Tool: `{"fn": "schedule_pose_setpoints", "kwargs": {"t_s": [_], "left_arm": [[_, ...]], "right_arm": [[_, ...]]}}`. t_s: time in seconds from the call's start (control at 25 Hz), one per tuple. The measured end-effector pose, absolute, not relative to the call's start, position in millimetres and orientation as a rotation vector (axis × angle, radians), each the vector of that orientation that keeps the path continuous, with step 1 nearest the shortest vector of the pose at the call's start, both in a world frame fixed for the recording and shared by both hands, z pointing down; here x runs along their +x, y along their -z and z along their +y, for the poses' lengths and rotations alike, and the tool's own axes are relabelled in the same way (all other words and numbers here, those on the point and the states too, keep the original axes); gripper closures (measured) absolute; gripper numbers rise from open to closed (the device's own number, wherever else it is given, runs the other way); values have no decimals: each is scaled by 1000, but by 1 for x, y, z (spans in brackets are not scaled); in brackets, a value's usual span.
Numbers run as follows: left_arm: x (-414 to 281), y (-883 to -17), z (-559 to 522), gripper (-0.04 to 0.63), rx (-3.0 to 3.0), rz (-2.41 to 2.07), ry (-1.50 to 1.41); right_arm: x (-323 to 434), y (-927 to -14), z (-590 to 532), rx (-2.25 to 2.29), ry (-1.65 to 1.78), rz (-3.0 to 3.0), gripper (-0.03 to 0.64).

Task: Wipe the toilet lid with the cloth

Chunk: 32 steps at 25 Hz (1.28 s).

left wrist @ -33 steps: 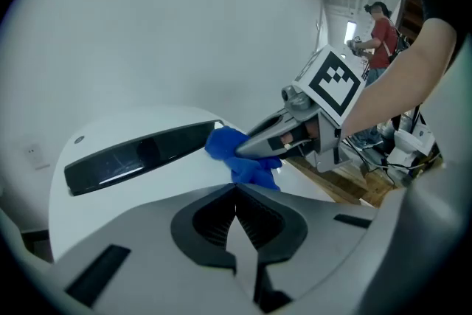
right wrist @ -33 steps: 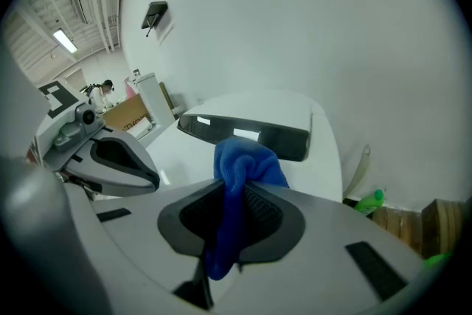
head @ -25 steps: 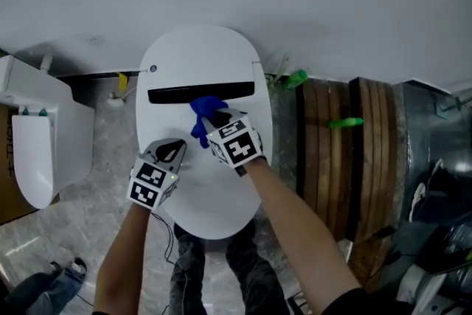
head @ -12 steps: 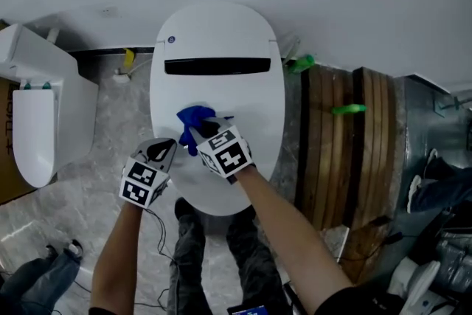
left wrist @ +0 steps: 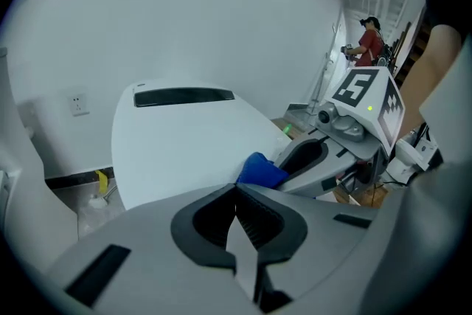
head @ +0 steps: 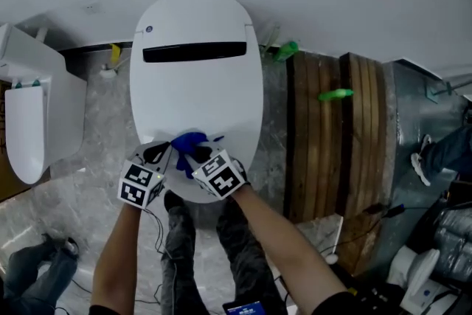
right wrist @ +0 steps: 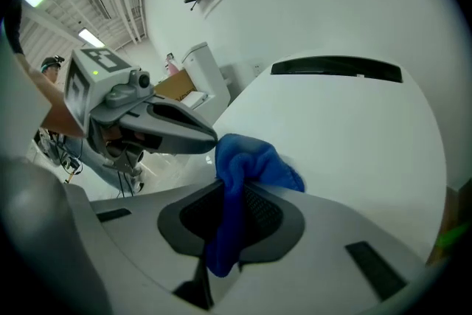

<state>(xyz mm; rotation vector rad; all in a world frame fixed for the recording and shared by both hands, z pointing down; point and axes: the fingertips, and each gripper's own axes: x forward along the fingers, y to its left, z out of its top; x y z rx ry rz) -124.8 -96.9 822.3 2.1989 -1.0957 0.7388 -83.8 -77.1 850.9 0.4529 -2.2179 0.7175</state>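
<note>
My right gripper (head: 198, 158) clamps the cloth (head: 186, 142) at the near edge of the lid (head: 195, 92). My left gripper (head: 164, 153) is clenched empty, just beside the cloth.

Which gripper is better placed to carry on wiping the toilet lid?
Right. The right gripper is shut on the blue cloth, held at the front of the toilet lid. The left gripper is shut on nothing, beside it.

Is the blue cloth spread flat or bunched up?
Bunched up: the cloth is a crumpled wad pinched in the right gripper.
</note>
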Motion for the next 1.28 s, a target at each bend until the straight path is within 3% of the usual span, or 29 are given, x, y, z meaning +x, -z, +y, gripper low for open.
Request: {"fn": "schedule_pose_setpoints", "kwargs": {"t_s": [0.48, 1.28], "left_arm": [[-76, -823, -120, 584, 2205, -1095, -731], [-104, -814, -145, 584, 2309, -1036, -817]], "right_arm": [[-37, -853, -102, 413, -649, -2207, 561], [-97, -832, -243, 613, -626, -2235, 561]]}}
